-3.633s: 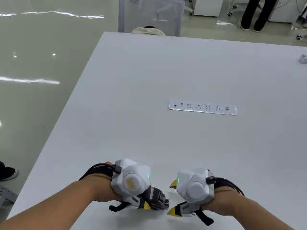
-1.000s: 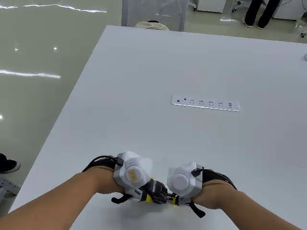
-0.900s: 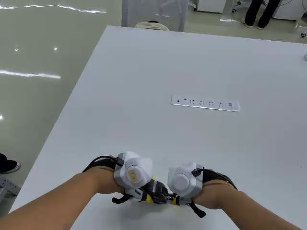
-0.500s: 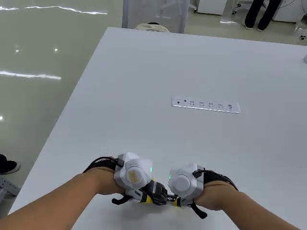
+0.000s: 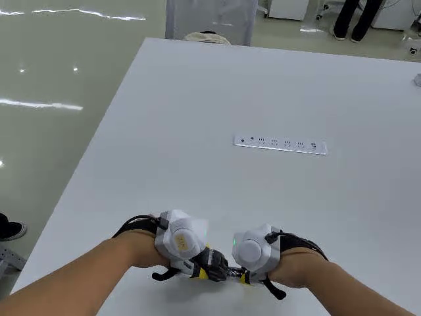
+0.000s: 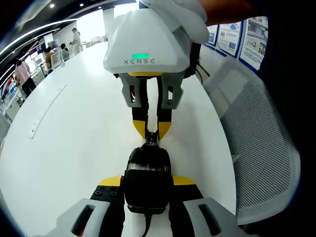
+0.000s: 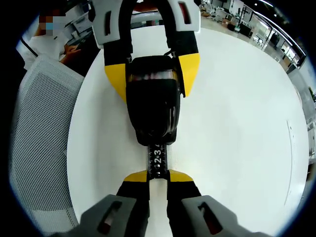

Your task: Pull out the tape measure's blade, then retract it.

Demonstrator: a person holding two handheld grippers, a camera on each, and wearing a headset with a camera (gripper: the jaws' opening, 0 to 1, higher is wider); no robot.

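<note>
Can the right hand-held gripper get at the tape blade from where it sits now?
Probably yes: the right hand-held gripper looks shut on the short stretch of blade showing beyond the tape measure case, which the left hand-held gripper clamps.

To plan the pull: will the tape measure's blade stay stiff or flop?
The short blade in the right claw looks straight, so probably stiff; longer, it may sag. Pinched at its tip, it could slip and snap back into the tape measure.
</note>
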